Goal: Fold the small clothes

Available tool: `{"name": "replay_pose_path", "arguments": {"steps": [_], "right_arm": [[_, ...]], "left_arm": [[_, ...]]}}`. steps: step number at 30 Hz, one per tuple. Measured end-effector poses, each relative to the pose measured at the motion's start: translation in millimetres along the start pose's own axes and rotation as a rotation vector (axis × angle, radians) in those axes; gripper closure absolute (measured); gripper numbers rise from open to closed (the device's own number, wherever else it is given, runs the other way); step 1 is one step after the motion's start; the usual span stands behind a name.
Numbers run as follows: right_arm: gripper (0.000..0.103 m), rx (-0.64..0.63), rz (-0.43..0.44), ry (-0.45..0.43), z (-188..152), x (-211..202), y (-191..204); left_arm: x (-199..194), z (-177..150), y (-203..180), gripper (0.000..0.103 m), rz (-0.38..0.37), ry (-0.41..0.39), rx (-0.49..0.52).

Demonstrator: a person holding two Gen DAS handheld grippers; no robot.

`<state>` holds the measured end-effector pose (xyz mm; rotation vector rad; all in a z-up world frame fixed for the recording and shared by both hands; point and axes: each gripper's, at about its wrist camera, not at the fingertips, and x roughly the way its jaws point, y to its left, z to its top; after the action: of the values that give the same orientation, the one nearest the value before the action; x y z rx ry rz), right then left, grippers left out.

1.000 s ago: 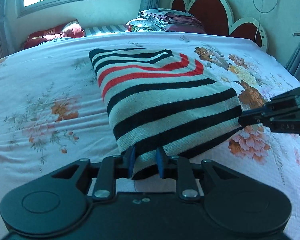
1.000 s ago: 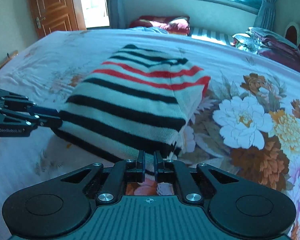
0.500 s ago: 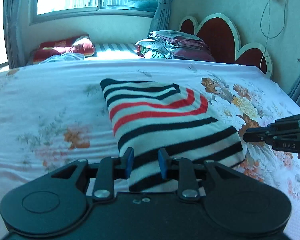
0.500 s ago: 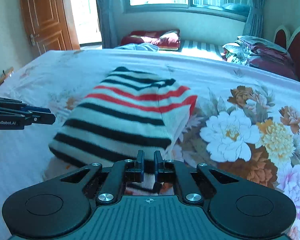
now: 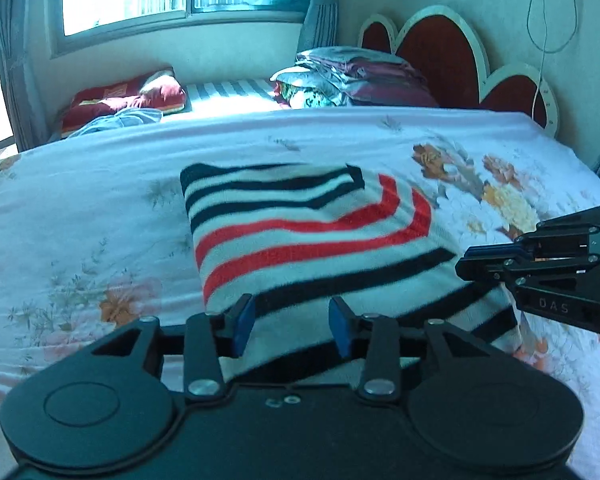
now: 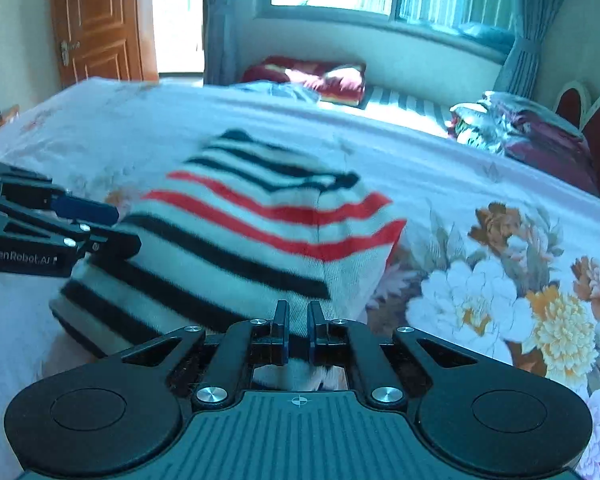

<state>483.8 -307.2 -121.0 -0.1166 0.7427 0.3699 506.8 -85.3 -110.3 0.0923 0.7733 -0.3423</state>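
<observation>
Sunlit bedroom, left wrist view: the bed [image 5: 80, 208] with its white floral sheet carries the folded knit garment with black, white and red stripes [image 5: 300, 240]. A second ago the left tongs [image 5: 288, 322] pinched its near edge; now their jaws are opening, with the blue pads clear of the cloth between them.

Right wrist view: the right tongs [image 6: 298, 330] remain clenched, the garment's near corner apparently between the pads. The fold looks laid; I judge the right release is all that remains here.
</observation>
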Motion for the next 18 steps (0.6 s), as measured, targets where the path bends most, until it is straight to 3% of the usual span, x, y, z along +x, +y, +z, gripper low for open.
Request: {"name": "replay_pose_path", "arguments": {"steps": [4, 7, 18], "right_arm": [[0.096, 0.080, -0.003, -0.002, 28, 28, -15], [0.097, 0.079, 0.022, 0.103, 24, 61, -19], [0.097, 0.017, 0.014, 0.089, 20, 60, -15]], "left_arm": [[29, 19, 9, 0.064, 0.000, 0.036, -0.049], [48, 14, 8, 0.062, 0.024, 0.082, -0.057], [46, 15, 2, 0.061, 0.061, 0.091, -0.037]]}}
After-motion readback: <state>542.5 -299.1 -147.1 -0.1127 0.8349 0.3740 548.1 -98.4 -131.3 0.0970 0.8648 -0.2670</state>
